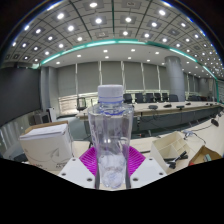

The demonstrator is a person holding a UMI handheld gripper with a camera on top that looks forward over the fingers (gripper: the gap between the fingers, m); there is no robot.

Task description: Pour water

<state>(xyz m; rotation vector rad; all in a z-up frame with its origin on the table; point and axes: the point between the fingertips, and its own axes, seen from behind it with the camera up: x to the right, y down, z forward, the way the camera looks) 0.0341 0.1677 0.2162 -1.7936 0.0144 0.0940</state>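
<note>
Clear plastic water bottle (109,140) stands upright between the gripper (111,160) fingers, white cap on, filling the middle of the gripper view. Magenta pads (133,157) show on either side of the bottle body and appear to press against it, so the fingers look pinched on it. Whether the base rests on anything cannot be told. Beside it to one side, a white box (44,143) sits on a pale desk (75,150); to the other side, crumpled brown paper or cardboard (178,148) lies on the same surface. Beyond, rows of long desks with dark chairs (150,99), grey wall panels, ceiling dotted with round lights (92,20).
</note>
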